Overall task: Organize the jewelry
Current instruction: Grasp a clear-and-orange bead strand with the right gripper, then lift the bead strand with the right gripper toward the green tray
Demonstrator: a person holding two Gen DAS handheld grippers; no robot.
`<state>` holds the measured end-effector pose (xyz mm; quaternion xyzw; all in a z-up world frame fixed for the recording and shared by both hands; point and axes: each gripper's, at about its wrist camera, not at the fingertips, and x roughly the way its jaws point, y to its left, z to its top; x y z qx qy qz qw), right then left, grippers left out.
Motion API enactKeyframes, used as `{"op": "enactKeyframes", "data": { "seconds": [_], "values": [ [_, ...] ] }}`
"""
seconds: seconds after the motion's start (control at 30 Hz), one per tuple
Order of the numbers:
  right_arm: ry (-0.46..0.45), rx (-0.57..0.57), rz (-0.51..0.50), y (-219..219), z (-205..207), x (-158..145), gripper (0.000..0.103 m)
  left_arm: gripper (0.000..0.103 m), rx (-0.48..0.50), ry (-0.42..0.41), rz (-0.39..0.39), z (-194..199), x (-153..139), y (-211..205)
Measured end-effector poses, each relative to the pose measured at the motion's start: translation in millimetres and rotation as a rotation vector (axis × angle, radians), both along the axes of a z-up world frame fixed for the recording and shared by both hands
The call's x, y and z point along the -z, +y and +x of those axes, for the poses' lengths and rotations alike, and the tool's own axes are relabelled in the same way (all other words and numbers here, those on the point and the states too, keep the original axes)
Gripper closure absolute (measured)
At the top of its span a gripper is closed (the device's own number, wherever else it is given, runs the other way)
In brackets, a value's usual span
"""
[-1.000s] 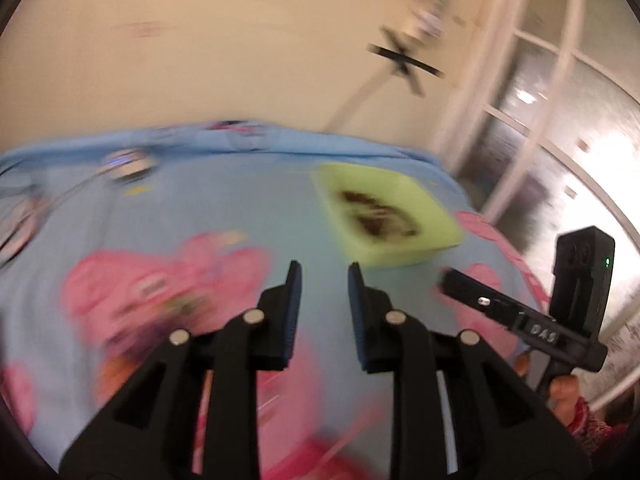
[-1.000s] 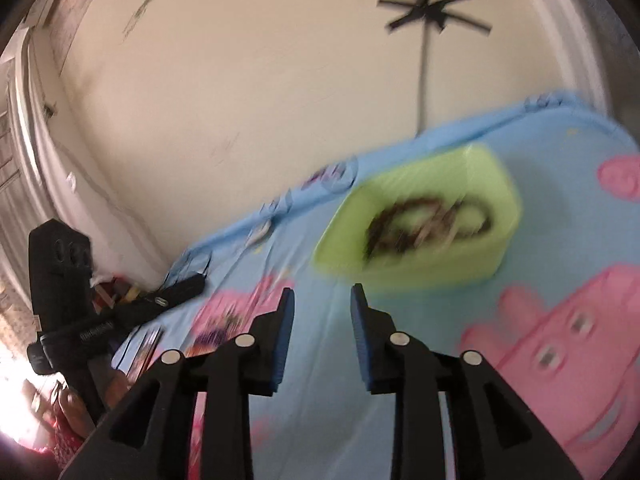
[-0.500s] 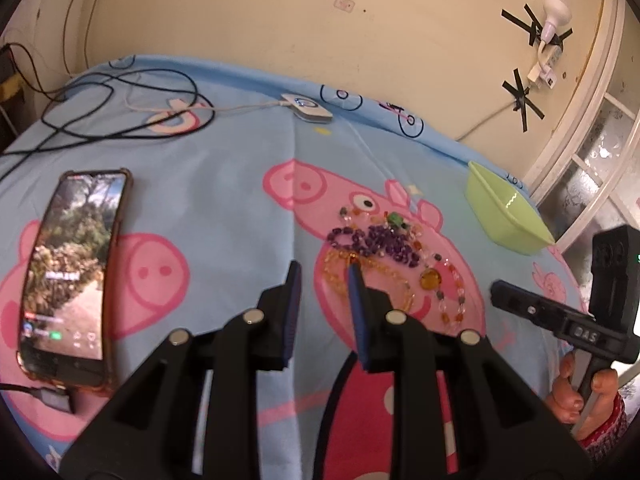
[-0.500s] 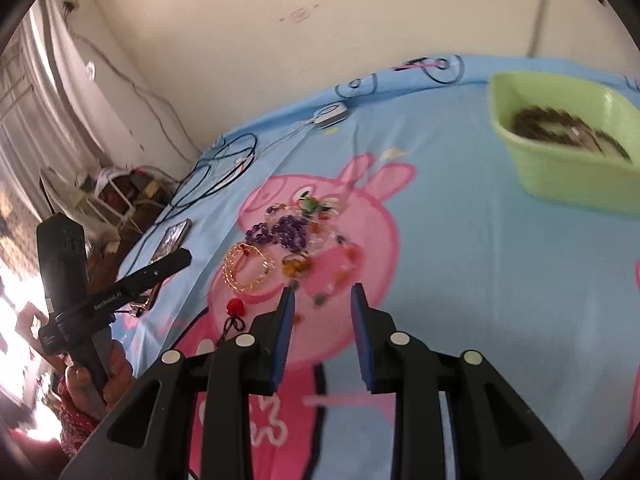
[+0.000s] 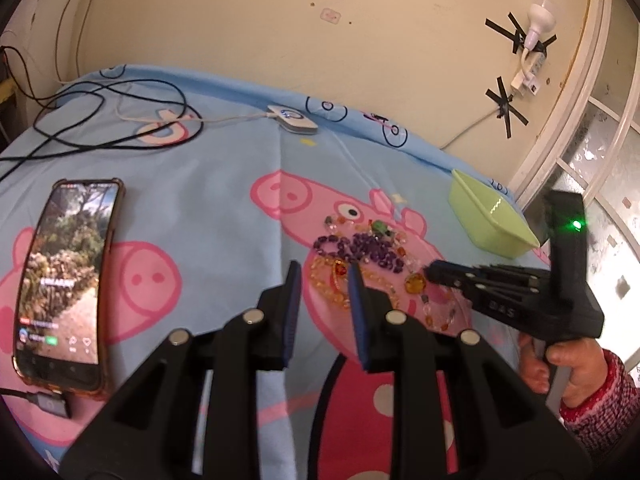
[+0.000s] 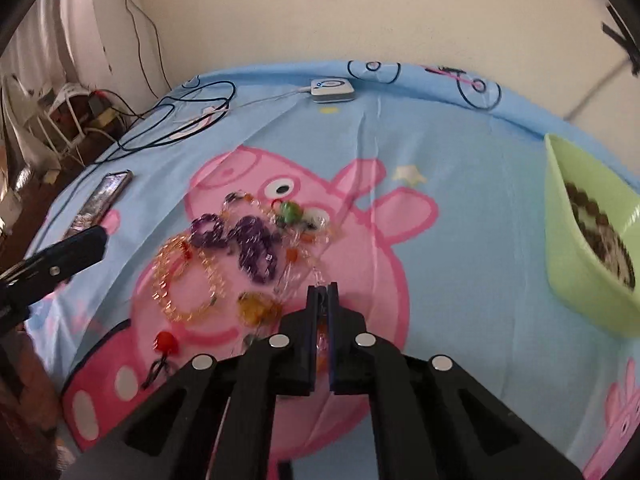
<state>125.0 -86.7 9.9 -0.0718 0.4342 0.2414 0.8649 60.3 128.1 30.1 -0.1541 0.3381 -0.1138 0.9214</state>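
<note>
Smartphone (image 5: 66, 276) lying screen-up on blue cartoon-pig bedsheet (image 5: 224, 200), screen glowing, cable plugging into near end. Black cables (image 5: 108, 120) looping across far left of sheet. White charger puck (image 5: 292, 119) resting near far edge. White adapter (image 5: 534, 40) hanging taped on beige wall (image 5: 280, 20).

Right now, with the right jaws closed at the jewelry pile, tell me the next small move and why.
Probably lift the right gripper slightly, straight up. Its jaws look shut on a bead strand that runs back into the pile beside the purple beads, so a slow lift should show whether it frees before heading to the green tray.
</note>
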Motion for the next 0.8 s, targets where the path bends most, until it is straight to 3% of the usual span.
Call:
{"op": "enactKeyframes", "data": {
  "seconds": [0.13,0.23,0.37,0.7,0.8],
  "values": [
    [-0.050,0.075,0.065,-32.4,-26.0,-18.5,0.103,0.081,-0.002,-0.003,-0.001,-0.8,-0.1,0.7],
    [-0.137,0.154,0.120,-73.7,-48.7,-48.5,0.103,0.081,0.003,0.001,0.026,-1.1,-0.6,-4.6],
    [-0.236,0.280,0.097,-131.4,-74.0,-73.6,0.103,0.081,0.018,-0.015,0.084,-5.4,-4.1,-16.1],
    [-0.316,0.702,0.018,-290.8,-115.6,-81.9,0.103,0.081,0.039,0.009,0.100,-2.4,-7.3,-32.7],
    [-0.303,0.735,0.060,-311.0,-118.7,-80.9,0.103,0.081,0.058,0.005,0.110,-2.9,-10.0,-44.6]
  ]
}}
